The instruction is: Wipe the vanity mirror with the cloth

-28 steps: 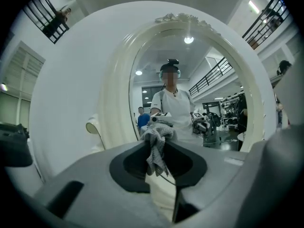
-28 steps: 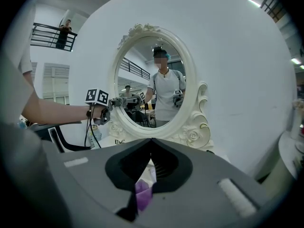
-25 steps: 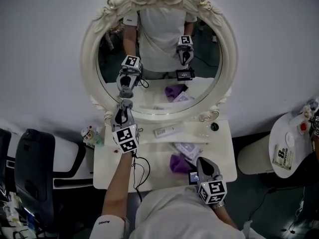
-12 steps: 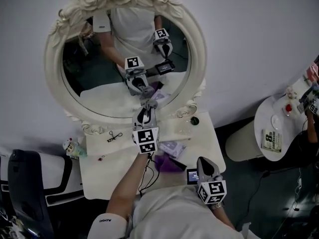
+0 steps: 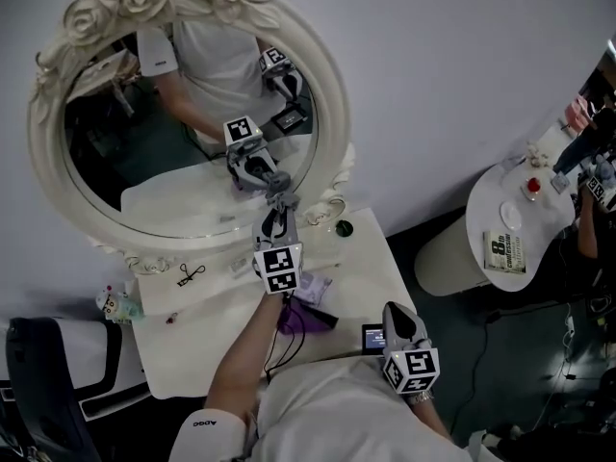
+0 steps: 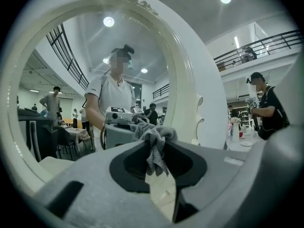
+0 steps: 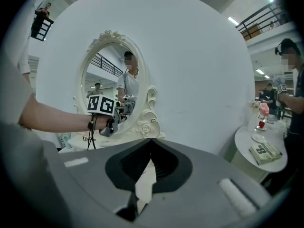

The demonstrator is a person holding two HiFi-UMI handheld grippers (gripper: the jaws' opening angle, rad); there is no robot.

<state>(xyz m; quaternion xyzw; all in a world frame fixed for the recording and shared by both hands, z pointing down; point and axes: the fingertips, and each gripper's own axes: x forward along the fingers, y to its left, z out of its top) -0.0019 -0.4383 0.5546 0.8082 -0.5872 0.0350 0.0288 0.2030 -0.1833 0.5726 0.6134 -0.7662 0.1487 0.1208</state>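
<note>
Now my left tool (image 5: pixel 277 210) pinches the grey cloth (image 6: pixel 155 146) at its tips, against the mirror (image 5: pixel 125 162); my right tool (image 7: pixel 151 140) is closed, empty.

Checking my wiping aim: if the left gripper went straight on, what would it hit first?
The mirror glass, beside its right frame. The cloth in the left gripper leads and seems about touching it; depth is unclear.

The grey left gripper (image 5: pixel 278 208) and right gripper (image 5: pixel 396 312) each bear a black-and-white marker cube (image 5: pixel 279 269). A black cable (image 5: pixel 280 346) trails from the left one. A white sleeve (image 5: pixel 207 433) with small lettering shows at 7 o'clock.
</note>
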